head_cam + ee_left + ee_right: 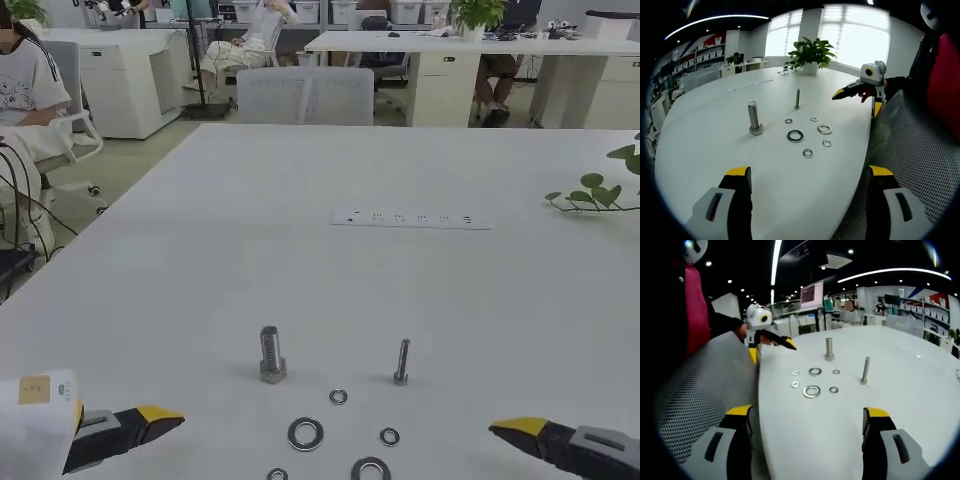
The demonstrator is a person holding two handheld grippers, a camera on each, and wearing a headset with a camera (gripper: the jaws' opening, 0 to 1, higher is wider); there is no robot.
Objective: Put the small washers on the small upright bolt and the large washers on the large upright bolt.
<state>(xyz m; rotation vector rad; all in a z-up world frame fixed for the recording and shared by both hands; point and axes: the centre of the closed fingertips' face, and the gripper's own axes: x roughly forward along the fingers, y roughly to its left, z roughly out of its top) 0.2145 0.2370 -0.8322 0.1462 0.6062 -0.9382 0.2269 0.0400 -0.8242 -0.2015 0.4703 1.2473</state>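
Finds left tongs (pixel 809 172) and right tongs (pixel 807 411) released, spread wide and empty, low at the near edge of the tabletop (pixel 300 200), flanking the work for a reach from either side. Finds large bolt (pixel 270 355) and small bolt (pixel 401 362) standing head-down, apart, threads up to take washers. Sees large washer (pixel 305 434) and small washer (pixel 338 397) lying flat just before them among others, none threaded yet.
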